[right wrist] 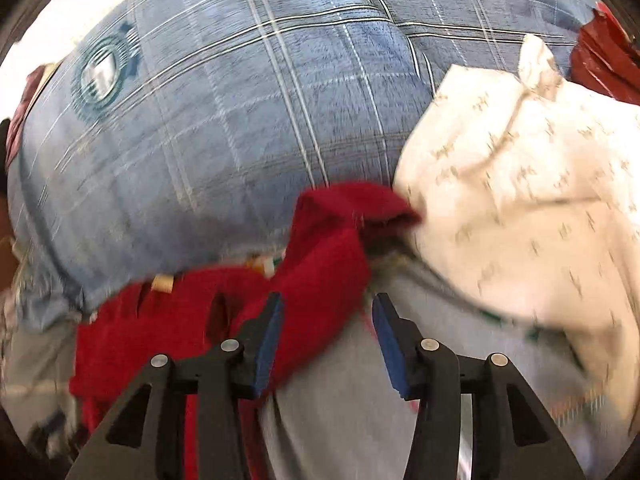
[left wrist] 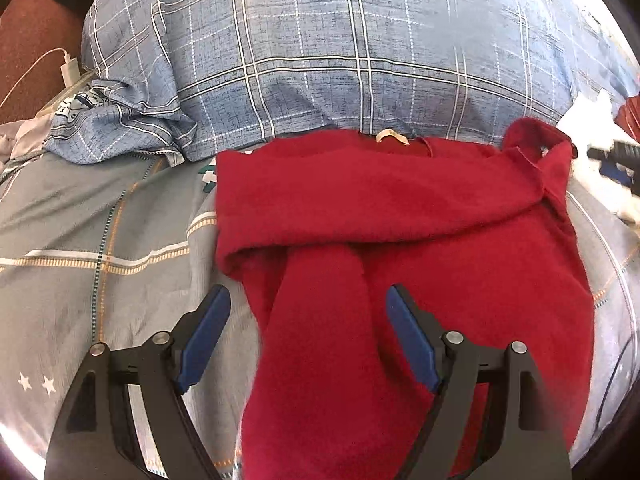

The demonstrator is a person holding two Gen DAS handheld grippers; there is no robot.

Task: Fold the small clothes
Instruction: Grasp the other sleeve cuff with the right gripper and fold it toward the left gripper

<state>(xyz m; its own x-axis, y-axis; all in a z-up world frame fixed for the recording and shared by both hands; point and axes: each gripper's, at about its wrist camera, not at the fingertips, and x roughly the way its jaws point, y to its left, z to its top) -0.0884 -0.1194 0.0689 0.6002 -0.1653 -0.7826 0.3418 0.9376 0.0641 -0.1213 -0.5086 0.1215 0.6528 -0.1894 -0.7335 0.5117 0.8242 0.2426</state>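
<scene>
A small red fleece garment (left wrist: 400,220) lies on the grey bedspread (left wrist: 100,240), neck label toward the pillow, one sleeve folded across its front. My left gripper (left wrist: 308,300) is open just above it, blue pads either side of the folded sleeve, holding nothing. In the right wrist view the same red garment (right wrist: 320,264) shows its right shoulder bunched up. My right gripper (right wrist: 328,308) is open and empty beside that shoulder, left pad over the red cloth, right pad over the bedspread (right wrist: 360,420).
A large blue plaid pillow (left wrist: 320,48) lies behind the garment. A cream printed garment (right wrist: 520,200) is heaped at the right. A white charger and cable (left wrist: 68,68) sit at far left. Another red item (right wrist: 604,60) is at far right.
</scene>
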